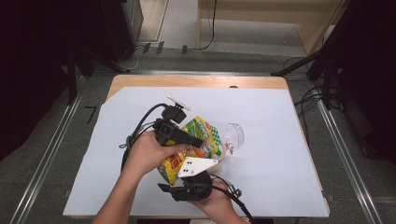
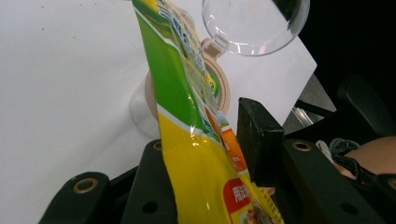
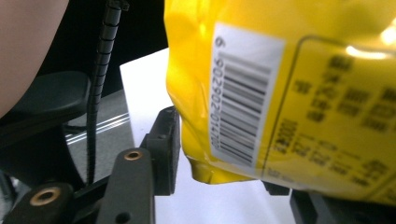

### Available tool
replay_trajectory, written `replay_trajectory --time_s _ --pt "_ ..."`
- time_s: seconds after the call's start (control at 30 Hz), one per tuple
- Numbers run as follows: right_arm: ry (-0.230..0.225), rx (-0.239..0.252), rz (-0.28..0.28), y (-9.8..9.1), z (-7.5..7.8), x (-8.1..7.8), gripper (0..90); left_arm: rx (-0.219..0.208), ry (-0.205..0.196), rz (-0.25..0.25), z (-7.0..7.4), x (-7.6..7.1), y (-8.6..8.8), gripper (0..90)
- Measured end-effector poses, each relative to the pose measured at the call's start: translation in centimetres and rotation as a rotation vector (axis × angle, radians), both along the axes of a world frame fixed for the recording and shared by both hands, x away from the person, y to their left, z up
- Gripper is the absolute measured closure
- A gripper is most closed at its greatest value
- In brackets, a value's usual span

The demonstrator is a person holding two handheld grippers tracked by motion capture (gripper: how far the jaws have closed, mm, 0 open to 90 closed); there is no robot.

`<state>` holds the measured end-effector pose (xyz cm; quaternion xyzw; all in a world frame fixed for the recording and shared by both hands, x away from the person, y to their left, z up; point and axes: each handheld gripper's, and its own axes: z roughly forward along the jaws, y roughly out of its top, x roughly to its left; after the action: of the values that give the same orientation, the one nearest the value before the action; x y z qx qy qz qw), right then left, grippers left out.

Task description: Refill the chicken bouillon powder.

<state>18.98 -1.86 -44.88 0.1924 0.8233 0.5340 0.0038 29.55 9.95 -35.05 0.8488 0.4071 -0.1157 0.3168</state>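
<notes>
- White paper covers most of the worktop (image 1: 140, 81), which fills the middle of the high view.
- Yellow-and-green snack bag (image 1: 198, 140) is held up at the centre of that view, between both tools and just above a clear jar (image 1: 223, 151) with its lid (image 1: 235, 133) flipped open. The bag looks light, soft and crinkly, with a slick film; I judge the flat sealed edges the safest places to pinch.
- Left hand-held gripper (image 2: 205, 154) has the bag's edge between its jaws; whether the pads press is hard to tell.
- Right hand-held gripper (image 3: 224, 186) has the barcode corner (image 3: 243, 93) between its jaws; the near pad sits just beside the film, apparently not clamping.
- Most of the jar is hidden behind the bag, and the print is blurred.
</notes>
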Motion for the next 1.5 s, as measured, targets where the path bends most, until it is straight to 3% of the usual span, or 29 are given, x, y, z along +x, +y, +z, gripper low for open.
replay_trajectory --time_s 0.2,0.43,0.5,0.7,0.97,1.13,1.37,1.5 --pt "-0.012 -0.001 -0.008 0.0 0.2 0.3 60.8 -0.001 -0.008 -0.008 0.3 0.4 -0.3 67.5" --pt "0.026 0.004 -0.009 0.4 0.6 1.0 59.1 -0.008 -0.021 -0.005 0.5 1.0 -0.1 67.5" --pt "0.011 -0.006 -0.003 0.7 0.7 1.1 56.8 -0.003 -0.022 -0.003 0.6 1.2 0.0 68.1" --pt "-0.016 -0.025 -0.011 0.7 1.0 1.2 62.0 -0.014 -0.025 -0.014 0.8 1.5 -0.2 69.0" --pt "0.040 0.024 -0.034 0.3 1.0 1.3 62.5 -0.020 -0.022 -0.023 0.8 1.5 -0.4 65.6" --pt "0.035 0.035 -0.048 0.1 1.1 1.5 62.6 -0.041 -0.034 -0.019 1.2 1.1 -0.2 60.7" --pt "0.032 0.047 -0.046 0.0 1.3 1.6 62.4 -0.025 -0.062 -0.022 1.5 1.1 0.0 62.7" --pt "0.028 0.034 -0.038 0.1 1.2 1.6 61.6 -0.002 -0.054 -0.020 1.3 1.3 -0.2 65.9"
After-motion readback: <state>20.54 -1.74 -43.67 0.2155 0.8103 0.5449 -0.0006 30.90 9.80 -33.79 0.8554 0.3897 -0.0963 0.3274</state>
